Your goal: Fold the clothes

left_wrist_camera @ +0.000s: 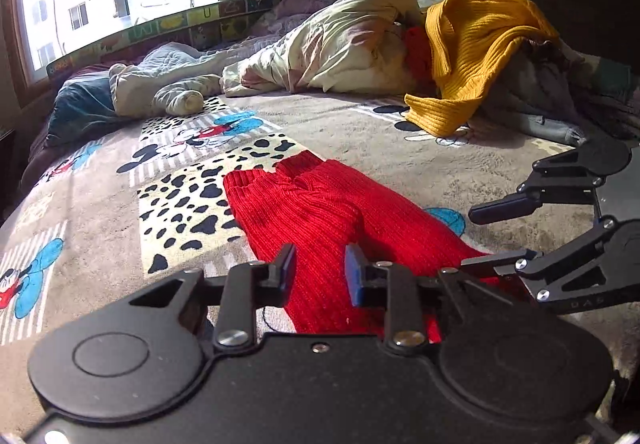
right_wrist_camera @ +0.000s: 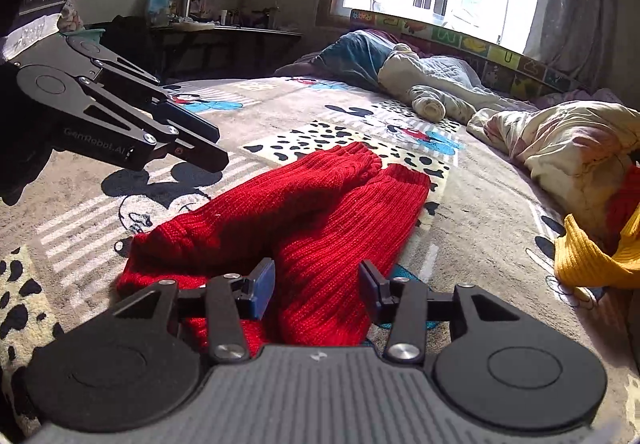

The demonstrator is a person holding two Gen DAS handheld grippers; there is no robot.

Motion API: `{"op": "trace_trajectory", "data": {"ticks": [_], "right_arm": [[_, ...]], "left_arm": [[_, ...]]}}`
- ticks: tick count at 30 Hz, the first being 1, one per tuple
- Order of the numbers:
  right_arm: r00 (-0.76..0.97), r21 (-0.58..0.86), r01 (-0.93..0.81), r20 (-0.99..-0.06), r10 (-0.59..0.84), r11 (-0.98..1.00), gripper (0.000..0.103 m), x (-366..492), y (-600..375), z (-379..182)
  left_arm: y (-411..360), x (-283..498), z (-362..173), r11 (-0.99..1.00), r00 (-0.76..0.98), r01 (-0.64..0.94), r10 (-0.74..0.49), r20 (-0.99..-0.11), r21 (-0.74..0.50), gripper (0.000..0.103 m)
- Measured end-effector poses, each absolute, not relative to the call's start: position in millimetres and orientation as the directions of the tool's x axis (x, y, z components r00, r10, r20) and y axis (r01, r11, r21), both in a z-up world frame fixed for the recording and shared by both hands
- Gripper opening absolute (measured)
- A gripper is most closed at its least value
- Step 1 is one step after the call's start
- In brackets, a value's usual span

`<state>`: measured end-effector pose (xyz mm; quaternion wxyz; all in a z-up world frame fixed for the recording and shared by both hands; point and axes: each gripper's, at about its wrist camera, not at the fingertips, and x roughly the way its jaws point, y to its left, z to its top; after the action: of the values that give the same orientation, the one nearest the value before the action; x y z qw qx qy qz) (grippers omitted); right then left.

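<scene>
Left gripper [left_wrist_camera: 320, 270] and right gripper [right_wrist_camera: 318, 286] both hover with jaws apart, holding nothing, over the near end of the red knit [right_wrist_camera: 320, 212], which lies partly folded on the bed [left_wrist_camera: 360, 124]. Yellow sweater [left_wrist_camera: 480, 56] and the heap behind it remain unfolded.

The red sweater's [left_wrist_camera: 320, 220] near end lies hidden behind the gripper body; desk clutter [right_wrist_camera: 188, 4] perhaps bottles.

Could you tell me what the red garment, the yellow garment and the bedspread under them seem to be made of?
Red garment: chunky knit, likely wool or acrylic yarn; matte, with ribbed rows and ribbed cuffs.
Yellow garment: a similar ribbed knit, matte, draping softly over the pile.
Bedspread: looks like plush fleece; short fuzzy nap, printed cartoon pattern.
</scene>
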<state>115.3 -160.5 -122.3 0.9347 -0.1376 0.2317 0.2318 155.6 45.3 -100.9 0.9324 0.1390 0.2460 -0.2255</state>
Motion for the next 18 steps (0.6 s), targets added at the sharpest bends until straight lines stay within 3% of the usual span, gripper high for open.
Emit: {"op": "trace_trajectory", "data": {"ticks": [5,7,10,15,18], "right_arm": [[0.785,-0.139,-0.475,-0.514,0.346,0.869,0.039,131.6,-161.4,-125.2],[0.78,-0.134,-0.477,-0.52,0.348,0.869,0.039,134.4,-159.8,-128.7],[0.774,-0.133,-0.49,-0.521,0.36,0.861,0.039,144.1,-155.2,-129.2],[0.746,-0.094,-0.544,-0.51,0.429,0.834,0.029,195.5,-135.9,-109.1],[0.648,-0.057,-0.592,-0.627,0.432,0.804,0.029,234.4,-120.3,-128.6]], "left_arm": [[19.7,205.0,-122.7,0.844,0.73,0.519,-0.354,-0.585,0.137,0.022],[1.8,213.3,-152.4,0.776,0.679,0.582,-0.299,-0.671,0.243,0.019],[-4.1,206.1,-168.0,0.681,0.677,0.645,-0.3,-0.672,0.346,0.014],[7.0,205.9,-167.4,0.693,0.667,0.652,-0.331,-0.668,0.307,0.014],[13.7,203.0,-172.2,0.727,0.681,0.632,-0.356,-0.64,0.268,0.014]]}}
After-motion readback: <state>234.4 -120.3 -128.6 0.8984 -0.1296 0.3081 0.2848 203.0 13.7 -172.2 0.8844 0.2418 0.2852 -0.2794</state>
